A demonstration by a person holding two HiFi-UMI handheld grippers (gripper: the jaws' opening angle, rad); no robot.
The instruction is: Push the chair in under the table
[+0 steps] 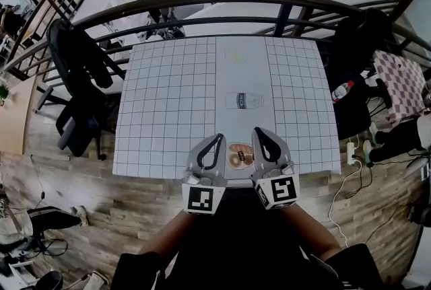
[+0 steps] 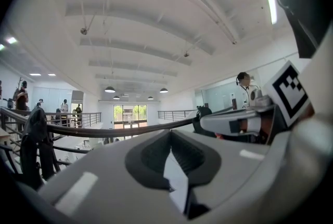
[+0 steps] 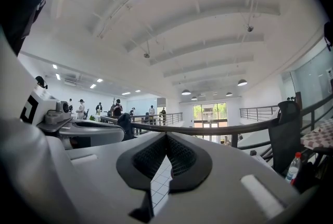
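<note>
A: Over the table's [image 1: 168, 114] near edge, your left gripper [image 1: 219, 138] and right gripper [image 1: 259, 131] are pinched together, holding nothing.

B: Your chair [image 1: 77, 83] stands off the left side, not tucked under. You're not pushing now. I'd turn left and press its back squarely.

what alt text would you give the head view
Looking steeply down, the left claw and right claw, both shut and empty, are held side by side at the near edge of a white gridded table. A clear bottle lies at the table's middle; a black office chair stands off its left side, a dark railing beyond.
</note>
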